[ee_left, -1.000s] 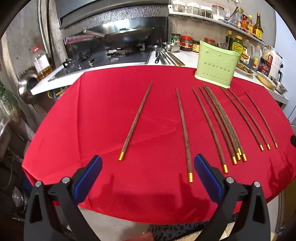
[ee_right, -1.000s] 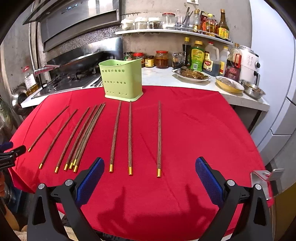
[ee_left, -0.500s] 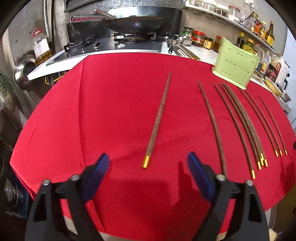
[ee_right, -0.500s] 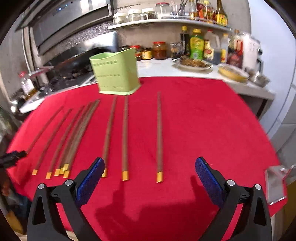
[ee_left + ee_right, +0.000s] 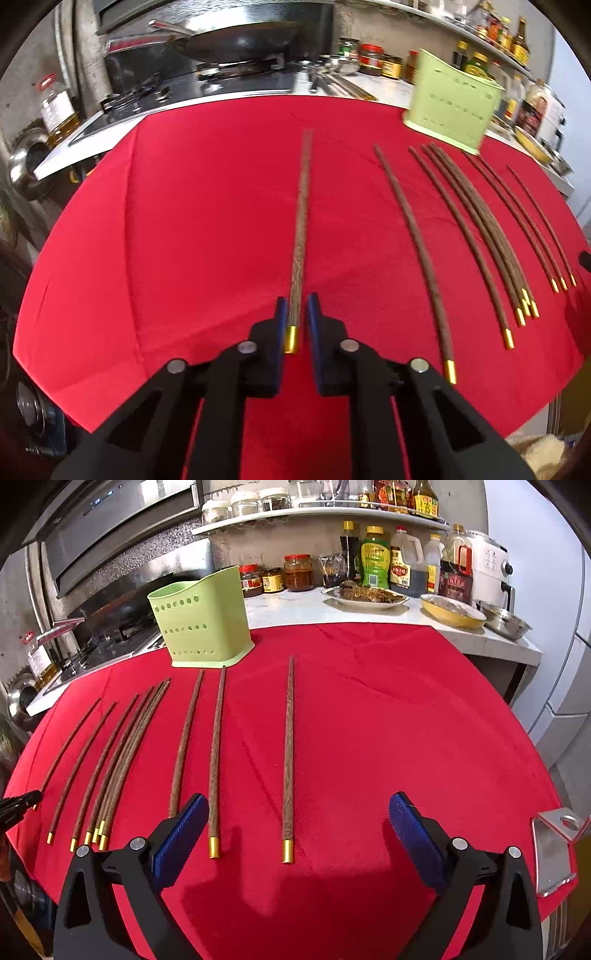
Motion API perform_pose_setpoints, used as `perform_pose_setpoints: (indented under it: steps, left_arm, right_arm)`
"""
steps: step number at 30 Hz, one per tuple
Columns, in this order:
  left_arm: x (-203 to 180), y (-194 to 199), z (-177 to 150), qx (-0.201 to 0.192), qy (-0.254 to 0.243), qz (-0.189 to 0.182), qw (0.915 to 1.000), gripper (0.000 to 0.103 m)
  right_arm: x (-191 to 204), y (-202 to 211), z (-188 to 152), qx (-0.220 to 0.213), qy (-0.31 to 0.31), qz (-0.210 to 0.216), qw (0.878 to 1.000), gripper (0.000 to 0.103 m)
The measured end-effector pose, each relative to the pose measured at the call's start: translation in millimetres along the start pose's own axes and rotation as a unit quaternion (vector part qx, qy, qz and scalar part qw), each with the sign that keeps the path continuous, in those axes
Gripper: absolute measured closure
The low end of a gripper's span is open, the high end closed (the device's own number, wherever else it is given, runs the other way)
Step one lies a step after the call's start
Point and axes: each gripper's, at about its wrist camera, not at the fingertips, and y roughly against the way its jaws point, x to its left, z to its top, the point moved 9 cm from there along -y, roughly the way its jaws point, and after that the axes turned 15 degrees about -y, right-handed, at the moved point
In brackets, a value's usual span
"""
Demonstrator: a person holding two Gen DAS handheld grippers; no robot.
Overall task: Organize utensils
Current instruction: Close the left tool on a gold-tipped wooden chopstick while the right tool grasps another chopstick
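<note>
Left wrist view: my left gripper (image 5: 296,308) has just been closing, and its blue pads (image 5: 281,314) now sit tight on either side of the leftmost chopstick (image 5: 301,229), near its gold-capped end. I read this as a grasp on that chopstick, though a thin sliver of red shows beside the right pad. The chopstick runs straight away from me over the red cloth (image 5: 184,240) and looks a little blurred at its far tip. To its right lie the other chopsticks (image 5: 476,236), side by side, gold caps toward me, some bunched and touching. Far right, at the cloth's back edge, stands the green holder (image 5: 452,101) with rows of holes, upright, with nothing showing above its rim. Behind the cloth is a stove with a dark wok (image 5: 236,42).

In the right wrist view my right gripper (image 5: 297,821) is released, its pads wide apart and holding nothing. The rightmost chopstick (image 5: 288,753) lies between them on the cloth, its gold cap just short of my fingertips, touching neither pad. Another chopstick (image 5: 216,760) lies just beside my left pad. The holder stands at the far left of this view, beyond the row's far tips. The tip of the left gripper peeks in at the left edge.
</note>
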Motion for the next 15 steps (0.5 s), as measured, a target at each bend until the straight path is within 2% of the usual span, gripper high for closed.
perform_pose_setpoints:
  steps: [5, 8, 11, 13, 15]
  left_arm:
    - [-8.6, 0.1, 1.6, -0.004, -0.030, 0.023, 0.9993, 0.092]
    - [-9.4, 1.5, 0.1, -0.007, -0.029, 0.025, 0.9993, 0.092]
    - [-12.1, 3.4, -1.1, -0.007, -0.021, 0.019, 0.9996, 0.092]
    - [-14.3, 4.6, -2.0, -0.002, -0.018, 0.017, 0.9997, 0.092]
    - [-17.6, 5.0, -1.9, 0.000, -0.019, 0.010, 0.9998, 0.092]
  right_arm:
    - [2.0, -4.8, -8.8, 0.008, 0.017, 0.001, 1.000, 0.013]
    - [2.7, -6.4, -12.5, 0.014, 0.019, 0.003, 1.000, 0.045]
    - [6.1, -7.2, -20.0, 0.023, 0.025, 0.012, 0.999, 0.048]
    - [8.6, -6.7, -24.6, 0.024, 0.033, 0.015, 0.999, 0.055]
    - [8.6, -8.9, -27.0, 0.030, 0.031, 0.018, 0.999, 0.068]
